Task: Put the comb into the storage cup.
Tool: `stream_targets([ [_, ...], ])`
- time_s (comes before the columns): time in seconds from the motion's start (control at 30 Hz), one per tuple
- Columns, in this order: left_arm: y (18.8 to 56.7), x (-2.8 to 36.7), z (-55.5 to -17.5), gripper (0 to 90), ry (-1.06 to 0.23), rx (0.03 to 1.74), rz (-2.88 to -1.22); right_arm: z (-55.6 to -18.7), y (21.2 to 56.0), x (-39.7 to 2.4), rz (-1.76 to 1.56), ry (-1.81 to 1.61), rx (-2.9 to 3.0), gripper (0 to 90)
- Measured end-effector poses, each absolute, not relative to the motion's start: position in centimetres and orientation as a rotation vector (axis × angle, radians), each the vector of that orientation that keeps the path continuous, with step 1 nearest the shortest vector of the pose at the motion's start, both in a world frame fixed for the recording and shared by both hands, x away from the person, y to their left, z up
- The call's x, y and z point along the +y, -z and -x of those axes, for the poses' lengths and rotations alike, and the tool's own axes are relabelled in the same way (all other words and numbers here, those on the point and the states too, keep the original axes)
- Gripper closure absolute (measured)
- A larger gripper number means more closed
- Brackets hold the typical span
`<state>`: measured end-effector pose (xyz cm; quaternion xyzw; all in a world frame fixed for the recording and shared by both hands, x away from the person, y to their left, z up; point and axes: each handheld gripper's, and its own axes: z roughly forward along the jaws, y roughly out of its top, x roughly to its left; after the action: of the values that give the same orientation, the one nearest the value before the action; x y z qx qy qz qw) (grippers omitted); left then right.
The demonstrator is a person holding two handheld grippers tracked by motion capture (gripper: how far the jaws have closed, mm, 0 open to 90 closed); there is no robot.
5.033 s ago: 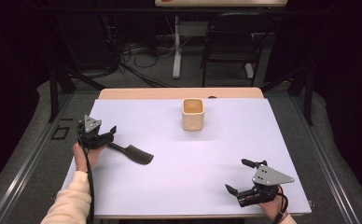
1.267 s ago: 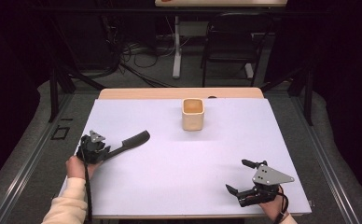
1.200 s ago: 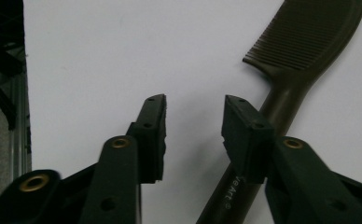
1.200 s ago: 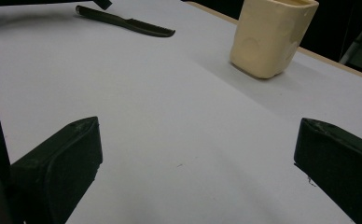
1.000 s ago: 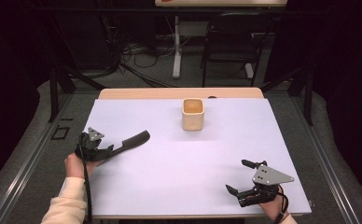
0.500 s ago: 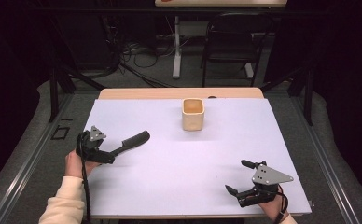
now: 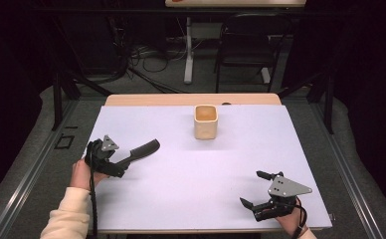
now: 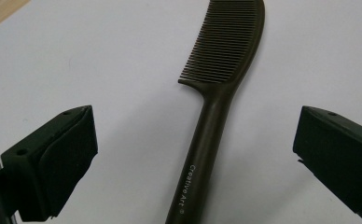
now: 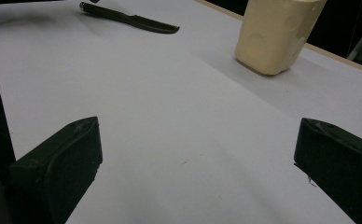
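Combs: one dark comb is lying flat on the white table, out toward 9 o'clock, its teeth pointing toward 2 o'clock.
Cups: one cream square cup is standing upright toward 12 o'clock, well apart from the comb.
Left gripper: it is sitting at the comb's handle end; in the left gripper view its jaws are spreading wide on either side of the handle, touching nothing.
Right gripper: it is resting near 5 o'clock, jaws standing wide apart over bare table.
Around: a chair and cables are sitting on the floor beyond the table.
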<state>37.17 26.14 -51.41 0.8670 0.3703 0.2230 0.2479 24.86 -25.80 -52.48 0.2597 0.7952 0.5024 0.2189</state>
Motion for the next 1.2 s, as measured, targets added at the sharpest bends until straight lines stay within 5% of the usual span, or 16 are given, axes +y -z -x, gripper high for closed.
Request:
stream_targets([
  [0.63,51.3,25.5,-38.9,1.0,-0.479,0.994,-2.535,-25.1,52.7,-25.5,-0.719,-1.376,2.217,0.5],
  [1.2,51.5,23.2,-41.3,52.3,-0.349,0.966,-2.754,-25.1,52.8,-25.4,-0.724,-1.373,2.228,0.5],
])
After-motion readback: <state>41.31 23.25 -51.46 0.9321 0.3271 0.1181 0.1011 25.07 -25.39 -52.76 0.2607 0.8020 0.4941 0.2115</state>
